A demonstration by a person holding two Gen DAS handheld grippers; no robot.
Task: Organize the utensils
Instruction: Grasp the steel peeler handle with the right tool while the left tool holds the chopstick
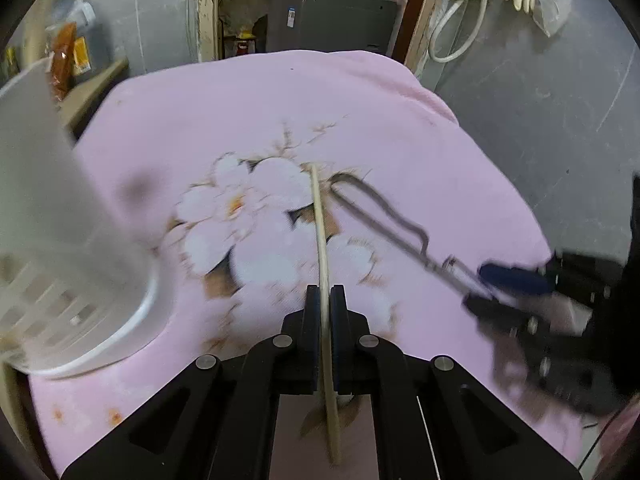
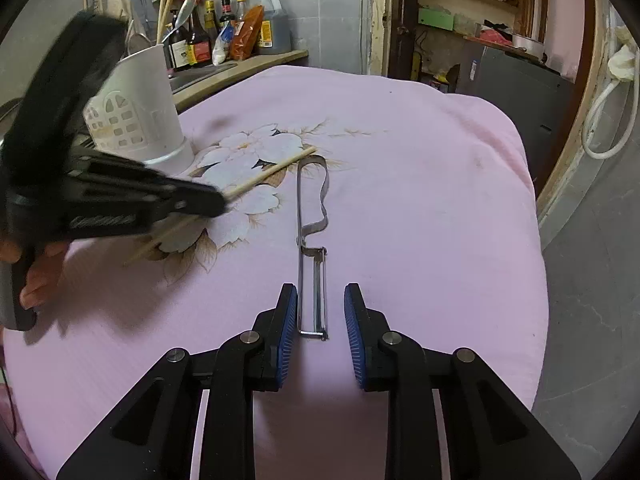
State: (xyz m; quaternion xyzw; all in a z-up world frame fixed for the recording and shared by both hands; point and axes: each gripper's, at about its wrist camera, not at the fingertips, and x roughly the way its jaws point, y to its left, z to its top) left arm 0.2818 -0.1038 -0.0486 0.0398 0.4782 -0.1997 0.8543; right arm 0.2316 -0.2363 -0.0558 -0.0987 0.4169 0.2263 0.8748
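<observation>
chopstick first: seen from the left wrist, the pale wooden stick runs up the middle of the picture, and the left gripper has its two black fingers pressed together on it, clamped about partway along its length, with the far end reaching out over the white flower printed on the pink cloth. to the right of the stick lies a metal peeler, its thin wire frame stretched diagonally across the cloth, and the right gripper sits at its near end, one blue pad showing; from here i cannot tell how its jaws stand, everything there is blurred. at the left edge a white slotted utensil holder stands on the cloth, also blurred. from the right wrist, the peeler lies straight ahead on the pink cloth, its blade end sitting between the fingers of the right gripper; the blue pads stand apart, the left one just beside the frame, the right one clear of it, so nothing is pinched. further left, the left gripper holds the chopstick slantwise above the flower print, a hand showing beneath its handle. behind it stands the utensil holder, upright, and beyond that a shelf of sauce bottles against the grey wall.
</observation>
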